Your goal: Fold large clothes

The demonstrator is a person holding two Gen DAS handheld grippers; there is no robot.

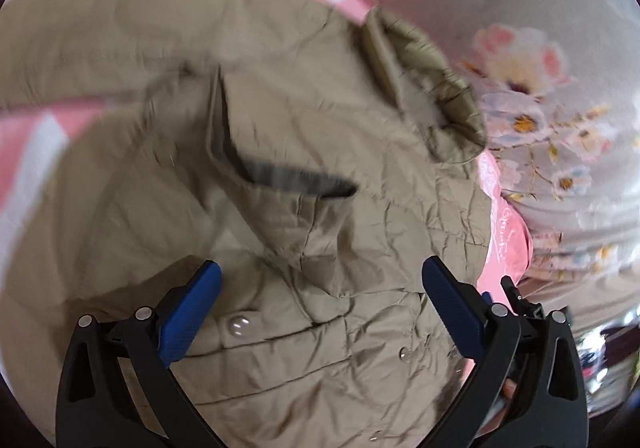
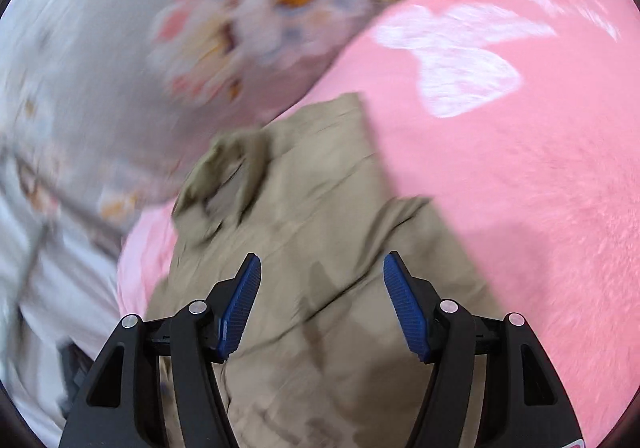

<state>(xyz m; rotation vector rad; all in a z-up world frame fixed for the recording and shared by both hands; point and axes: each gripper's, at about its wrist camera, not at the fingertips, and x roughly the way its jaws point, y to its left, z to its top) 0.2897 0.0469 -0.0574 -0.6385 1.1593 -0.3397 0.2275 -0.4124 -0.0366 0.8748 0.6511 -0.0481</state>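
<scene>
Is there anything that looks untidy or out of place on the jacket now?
Yes. The olive jacket lies crumpled on the pink blanket, and its collar end is bunched up at the edge near the floral bedding. No damage is visible.

Legible text: none confirmed.

Item 1: pink blanket (image 1: 505, 232), left wrist view, at its edge beside the khaki coat (image 1: 280, 127). White cursive script runs along the fabric; the letters are too small and distorted to read.

Item 2: same pink blanket (image 2: 520, 187), right wrist view. White shapes only, blurred, no letters made out.

Item 3: red mark at the lower right rim of the right wrist view; cut off, unreadable.

No numbers, brands or signs elsewhere.
</scene>
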